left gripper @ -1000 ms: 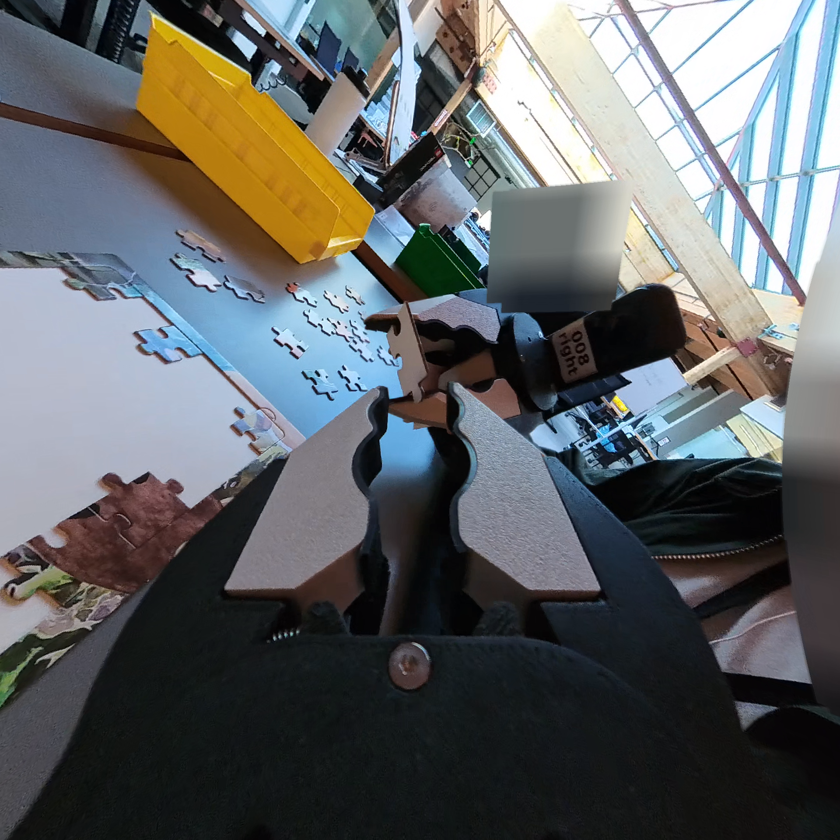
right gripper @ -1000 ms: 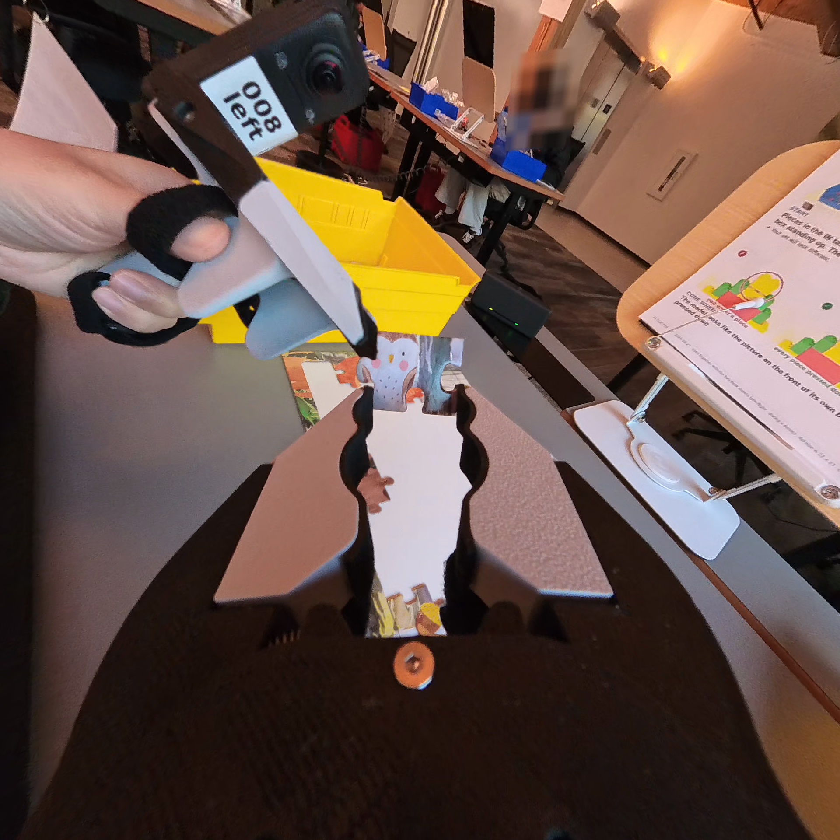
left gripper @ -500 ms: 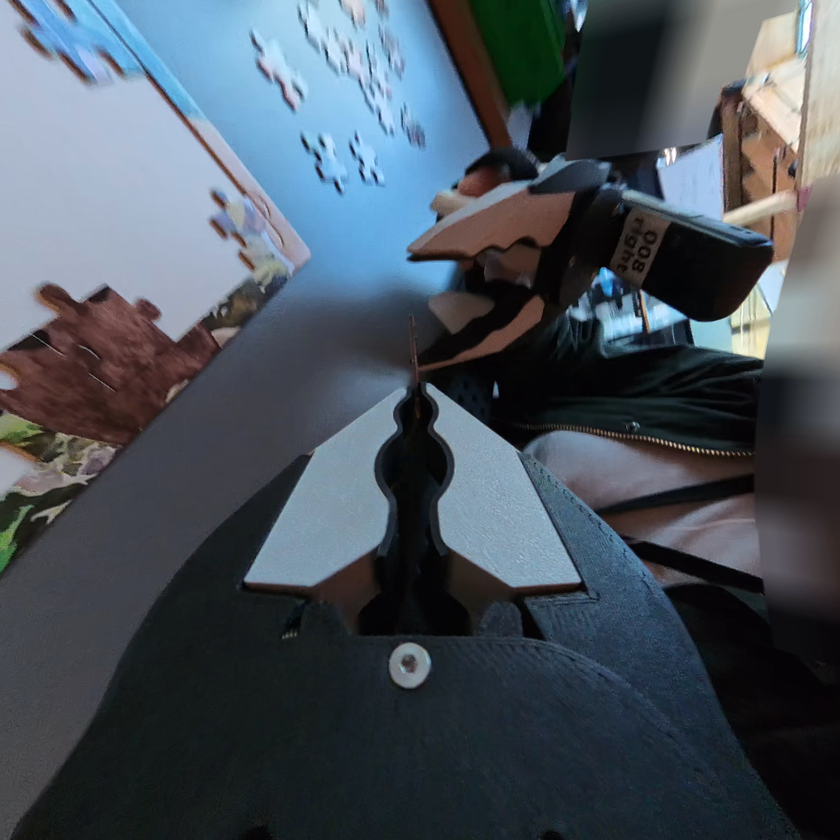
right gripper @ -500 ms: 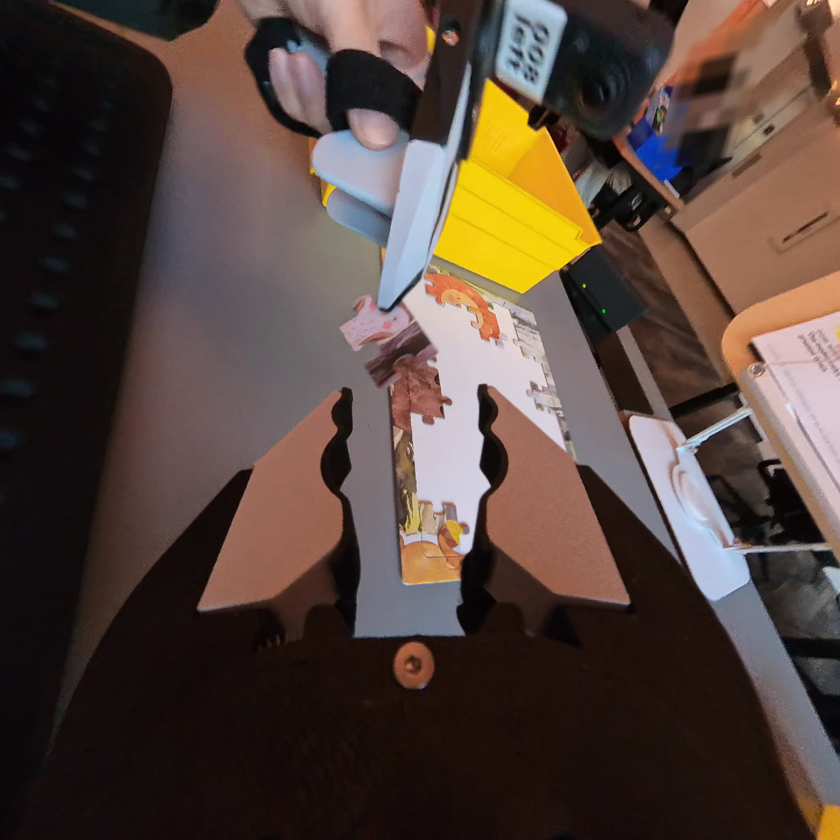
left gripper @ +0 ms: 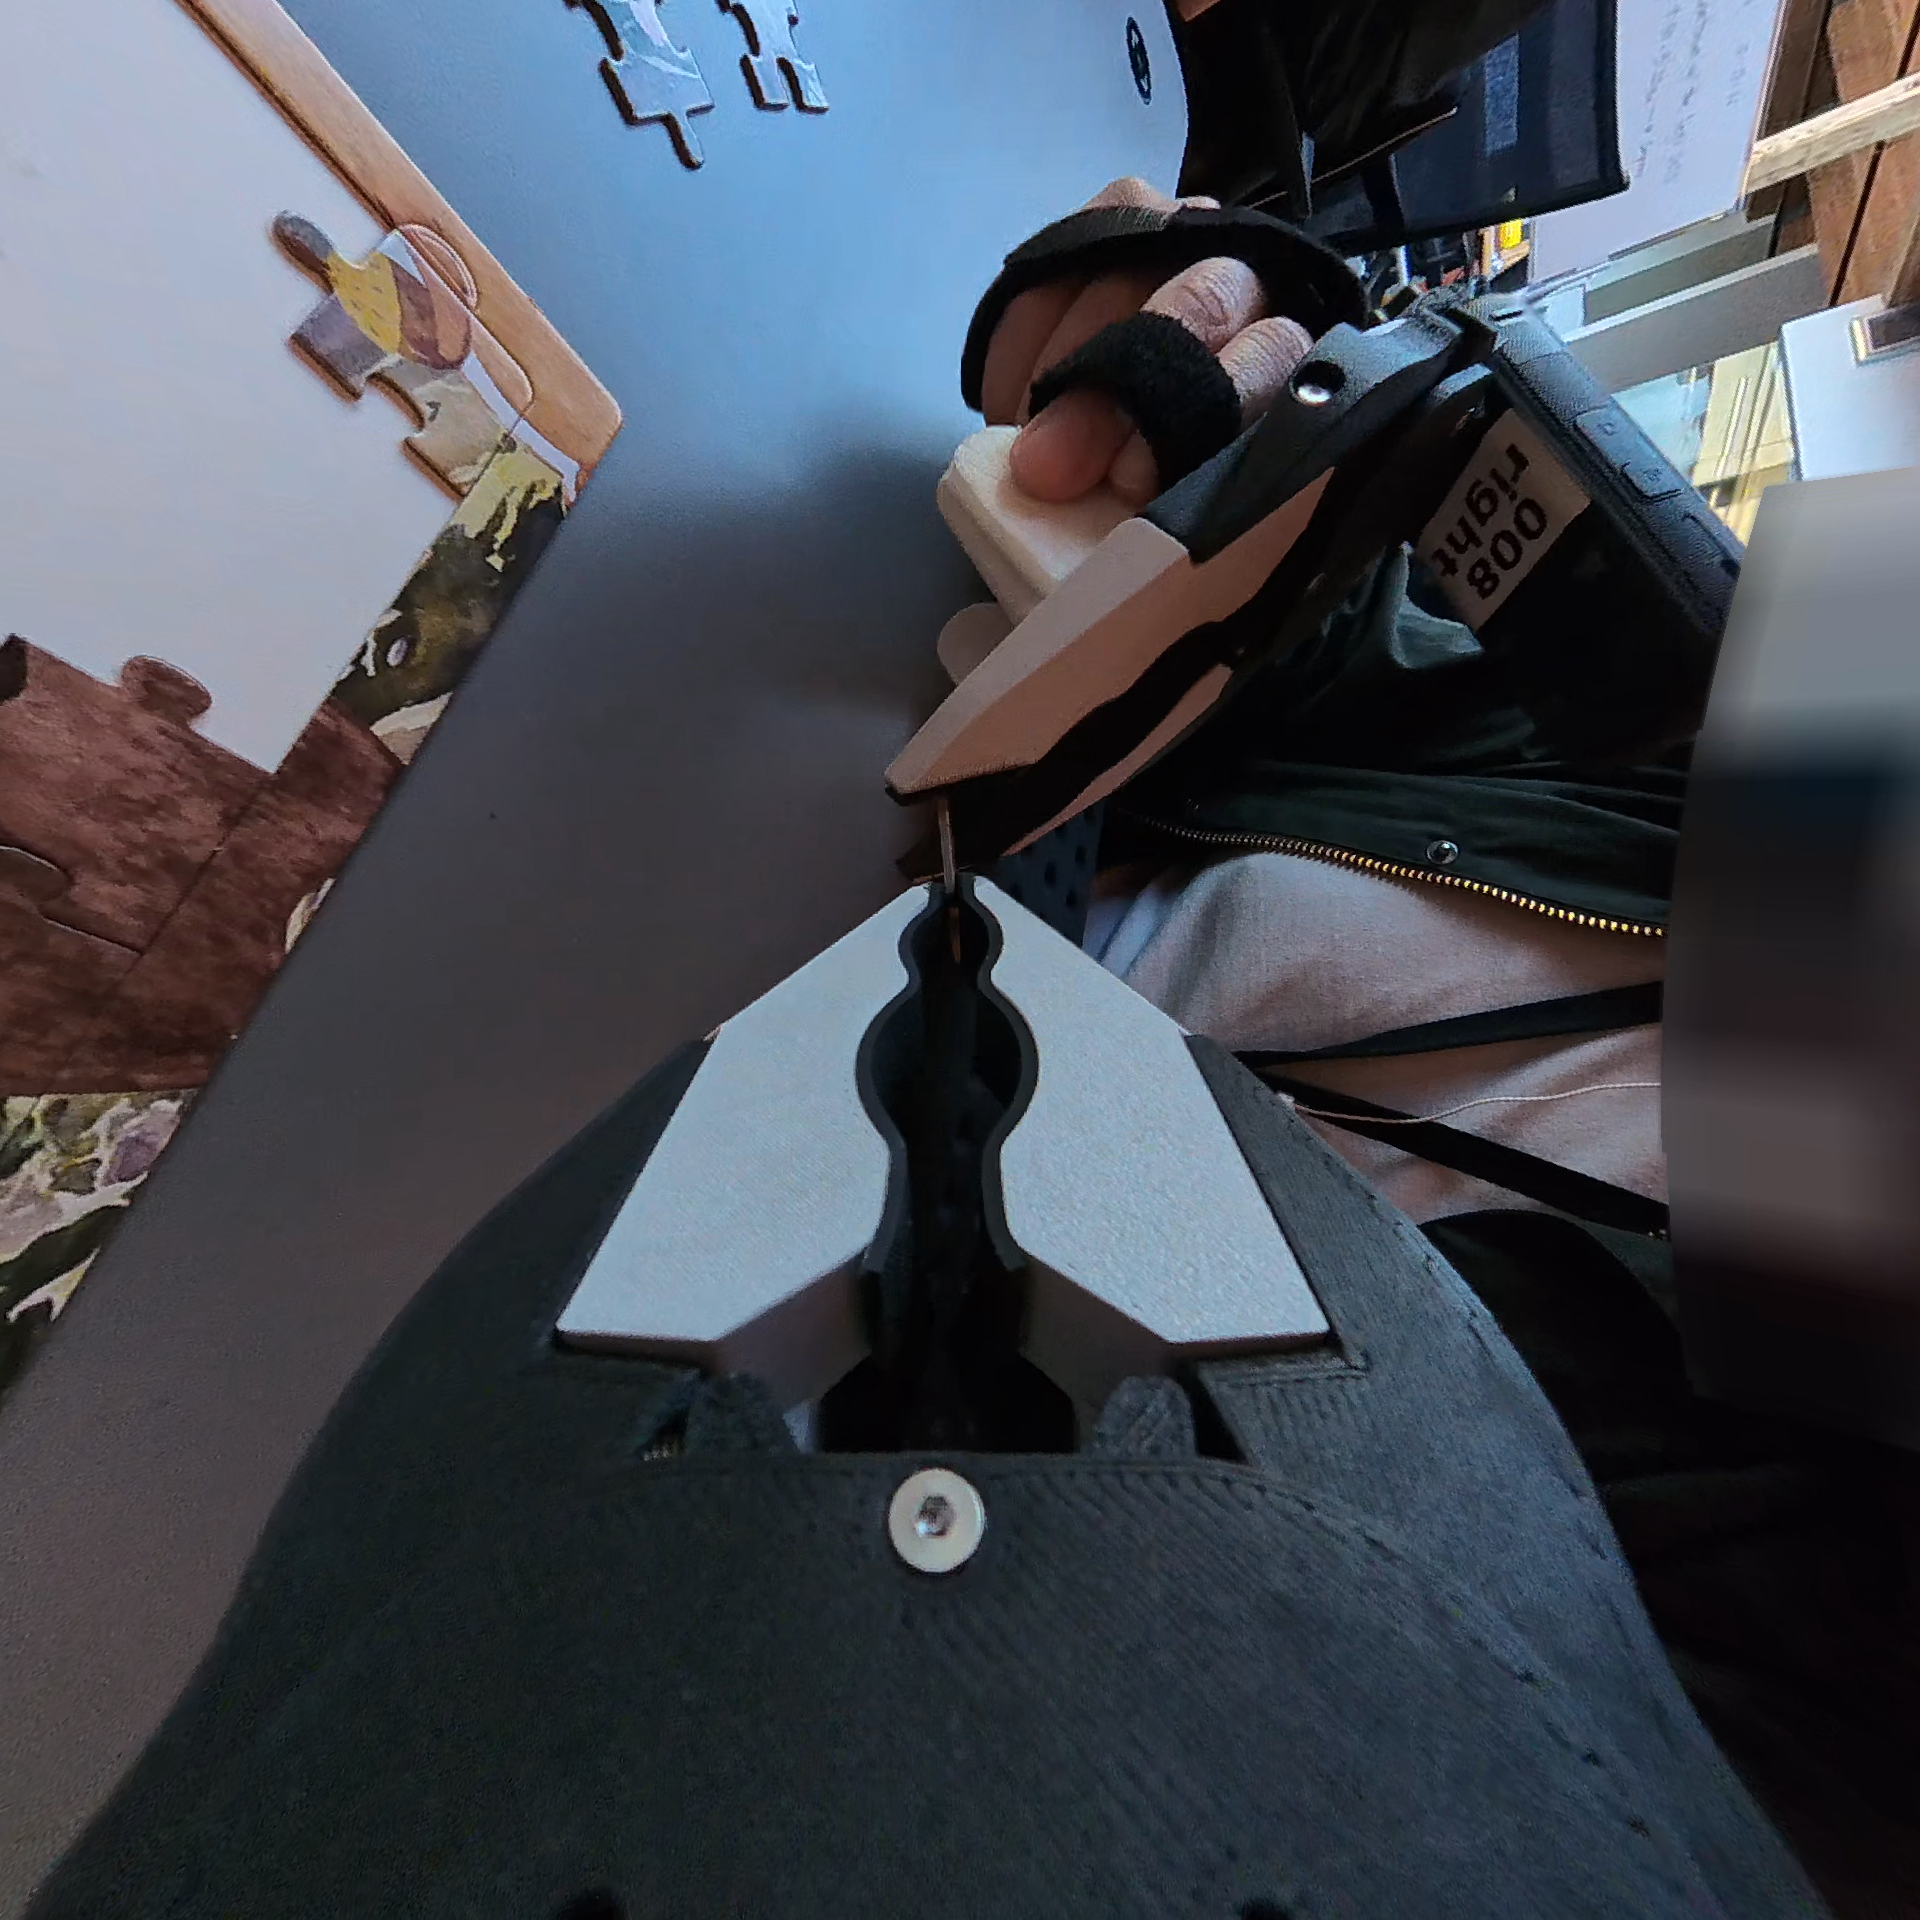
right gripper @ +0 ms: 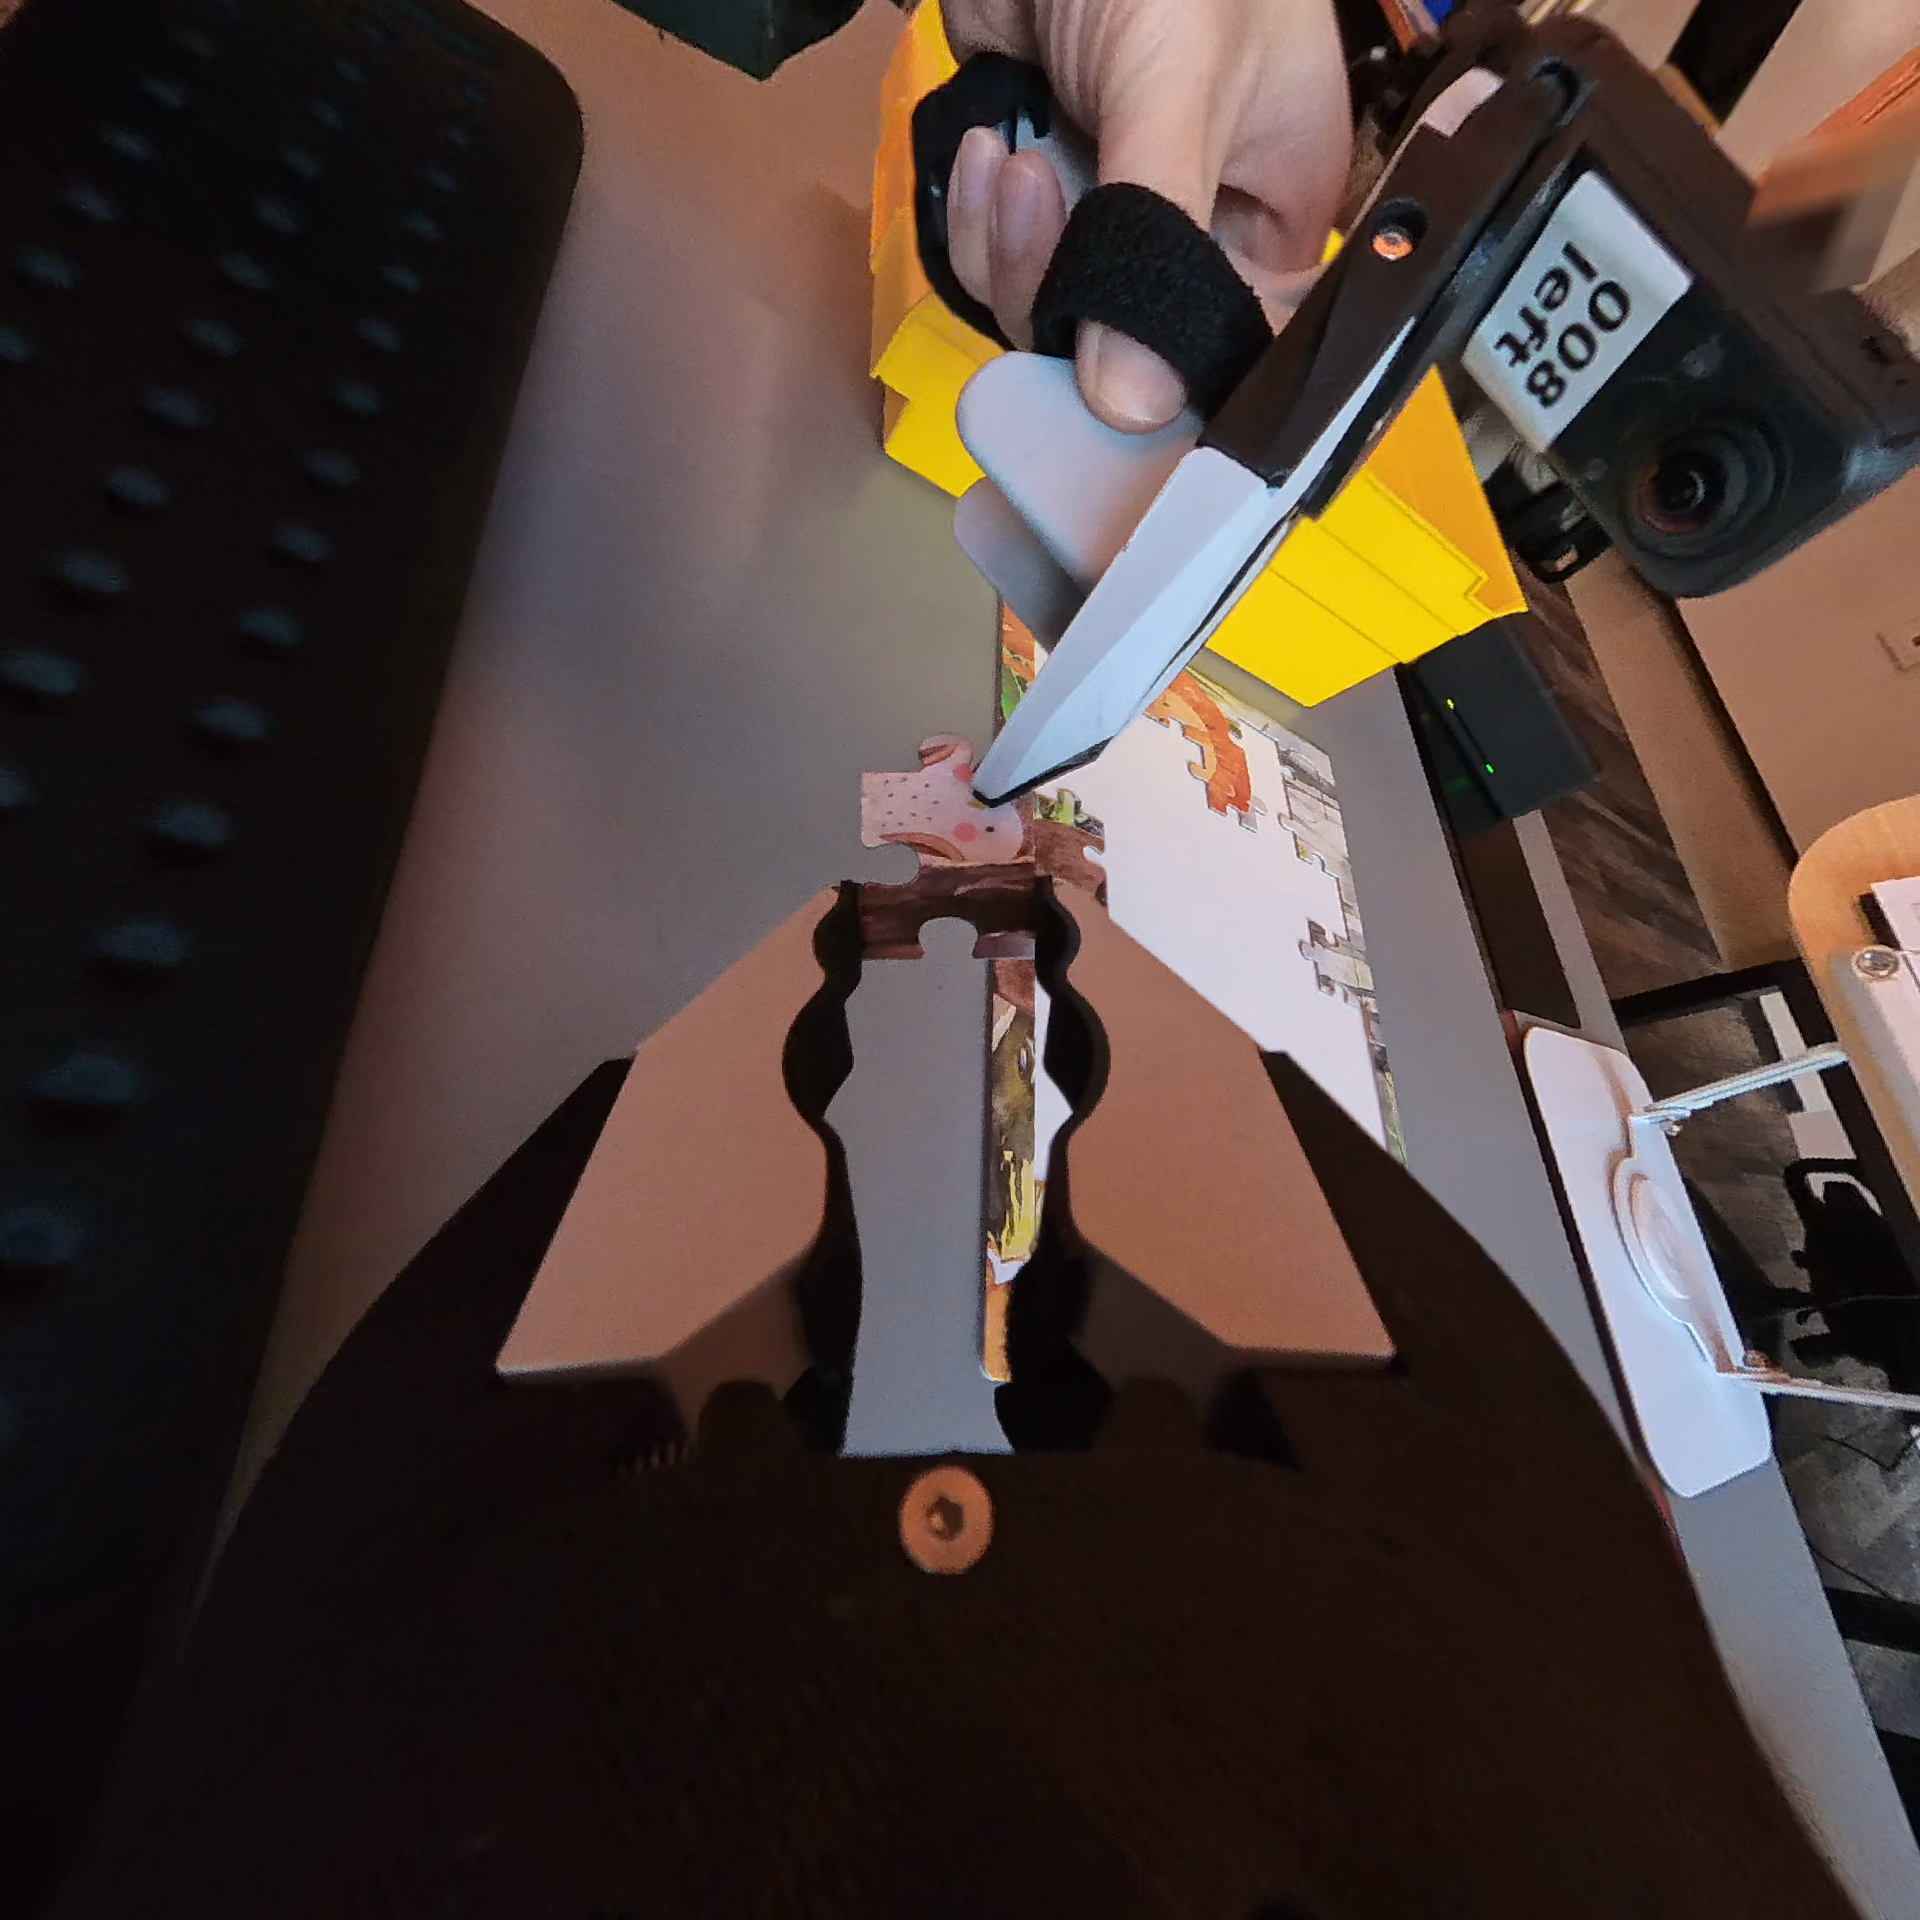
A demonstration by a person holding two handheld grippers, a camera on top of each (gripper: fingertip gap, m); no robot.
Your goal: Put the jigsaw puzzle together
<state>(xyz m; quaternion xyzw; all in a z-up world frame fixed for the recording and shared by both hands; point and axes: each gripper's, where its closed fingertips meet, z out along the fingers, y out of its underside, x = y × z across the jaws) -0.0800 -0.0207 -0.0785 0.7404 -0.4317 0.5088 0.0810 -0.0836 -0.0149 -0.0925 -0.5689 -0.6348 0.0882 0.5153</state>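
Puzzle piece [right gripper: 940, 842] (pale pink above, brown below) clamped by left gripper [right gripper: 987, 795] and right gripper [right gripper: 948, 914] together.

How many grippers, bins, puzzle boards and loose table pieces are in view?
Grippers: 2, left and right
Bin: 1
Board: 1
Loose pieces: 2
Total: 6

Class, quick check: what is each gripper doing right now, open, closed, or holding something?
Left gripper: closed on the puzzle piece, pinching its edge.
Right gripper: fingertips on both sides of the same piece's brown end; a firm grip cannot be told.
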